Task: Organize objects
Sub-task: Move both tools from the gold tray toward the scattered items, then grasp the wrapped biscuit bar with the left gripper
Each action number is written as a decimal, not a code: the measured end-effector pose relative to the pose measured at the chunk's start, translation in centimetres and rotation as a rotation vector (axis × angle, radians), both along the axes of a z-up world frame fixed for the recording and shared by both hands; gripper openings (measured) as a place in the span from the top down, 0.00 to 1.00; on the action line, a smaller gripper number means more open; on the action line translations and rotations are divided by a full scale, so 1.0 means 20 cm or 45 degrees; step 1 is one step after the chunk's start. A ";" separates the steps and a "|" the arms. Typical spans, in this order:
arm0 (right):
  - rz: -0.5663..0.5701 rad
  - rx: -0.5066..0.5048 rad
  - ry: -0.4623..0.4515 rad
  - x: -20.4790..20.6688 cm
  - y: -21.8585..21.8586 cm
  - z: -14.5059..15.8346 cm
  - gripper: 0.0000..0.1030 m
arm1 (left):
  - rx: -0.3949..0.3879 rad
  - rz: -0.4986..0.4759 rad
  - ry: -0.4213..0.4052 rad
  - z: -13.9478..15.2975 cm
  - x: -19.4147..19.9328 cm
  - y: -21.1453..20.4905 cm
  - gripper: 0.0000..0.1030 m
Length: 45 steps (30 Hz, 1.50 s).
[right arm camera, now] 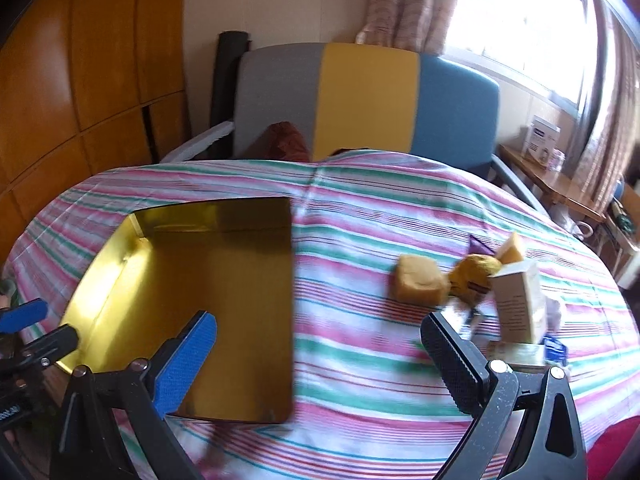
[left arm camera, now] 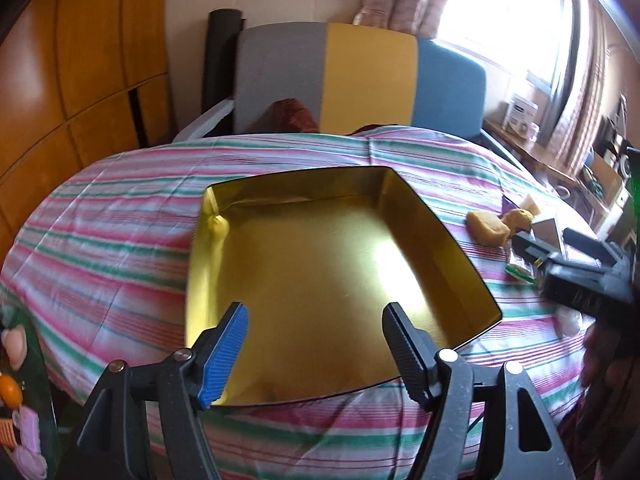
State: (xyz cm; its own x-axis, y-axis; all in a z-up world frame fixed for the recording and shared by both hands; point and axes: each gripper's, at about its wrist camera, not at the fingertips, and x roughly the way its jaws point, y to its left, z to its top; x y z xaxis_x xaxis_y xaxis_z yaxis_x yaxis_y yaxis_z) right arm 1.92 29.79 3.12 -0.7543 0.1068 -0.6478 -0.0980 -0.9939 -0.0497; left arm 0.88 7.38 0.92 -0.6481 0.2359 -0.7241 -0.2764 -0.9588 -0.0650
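An empty gold tin box (left arm camera: 320,272) lies open on the striped tablecloth (left arm camera: 120,216). My left gripper (left arm camera: 316,320) is open and empty above the tin's near edge. My right gripper (right arm camera: 320,334) is open and empty above the cloth, between the tin (right arm camera: 200,300) and a cluster of items. The cluster holds a yellow cake block (right arm camera: 420,284), a wrapped yellow snack (right arm camera: 474,272), a small white carton (right arm camera: 520,304) and flat packets (right arm camera: 516,354). The cake (left arm camera: 486,226) and my right gripper's body (left arm camera: 576,272) show at the right of the left wrist view.
A grey, yellow and blue chair (right arm camera: 360,100) stands behind the table. A wooden wardrobe (right arm camera: 80,80) is on the left. A side table with boxes (right arm camera: 544,148) stands by the window at the right. Toys (left arm camera: 20,420) show at the left edge.
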 end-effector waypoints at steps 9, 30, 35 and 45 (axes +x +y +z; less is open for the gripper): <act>-0.375 -0.036 -0.028 0.12 0.79 0.06 0.00 | -0.045 -0.131 0.066 0.08 -0.01 0.22 0.32; -0.730 -0.529 0.060 0.29 1.40 -0.06 0.00 | -0.310 -0.402 0.338 0.23 0.11 0.72 0.32; -0.730 -0.558 0.067 0.30 1.42 -0.07 0.00 | -0.322 -0.447 0.334 0.22 0.11 0.80 0.32; -0.715 -0.586 0.059 0.29 1.42 -0.09 0.00 | -0.338 -0.506 0.304 0.18 0.10 0.91 0.32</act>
